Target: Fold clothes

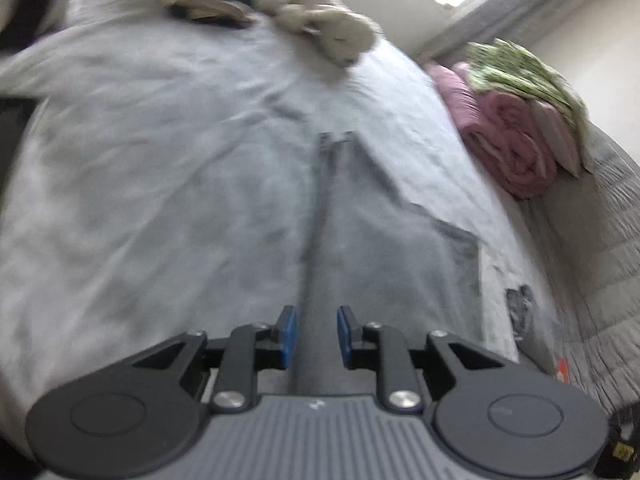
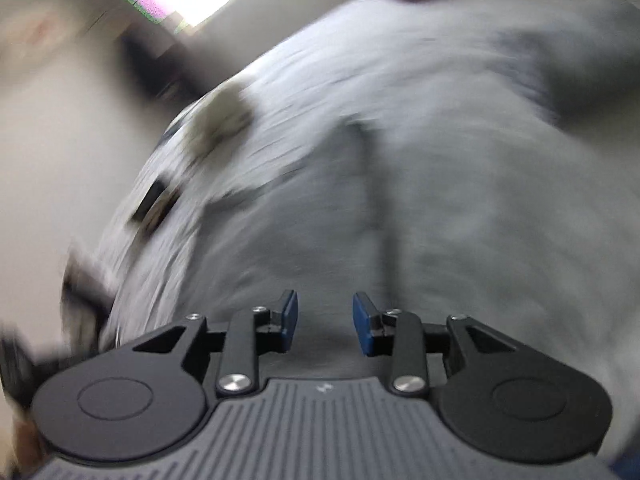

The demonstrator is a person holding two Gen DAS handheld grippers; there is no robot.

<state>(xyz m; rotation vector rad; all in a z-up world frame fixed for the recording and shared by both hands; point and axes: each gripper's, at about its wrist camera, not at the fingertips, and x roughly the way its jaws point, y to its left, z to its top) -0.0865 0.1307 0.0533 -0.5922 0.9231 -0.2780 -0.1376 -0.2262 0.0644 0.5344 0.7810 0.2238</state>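
Bed (image 1: 120, 140): pale sheet, bears all items.
Grey garment (image 1: 380, 240): spread flat on bed, centre seam visible.
Pink blanket (image 1: 508, 140): folded, bed's far edge.
Left hand-held gripper (image 1: 317, 336): jaws apart, empty, over garment.
Right hand-held gripper (image 2: 325, 325): jaws apart, empty; view blurred.

Our left hand-held gripper (image 1: 317, 334) hangs over the bed (image 1: 120, 160) with its blue fingertips (image 1: 289, 336) apart and nothing between them. Grey trousers (image 1: 360, 232) lie flat on the pale sheet ahead. A stuffed toy (image 1: 320, 20) rests at the far edge. Folded pink blankets (image 1: 508, 140) sit stacked at the right.
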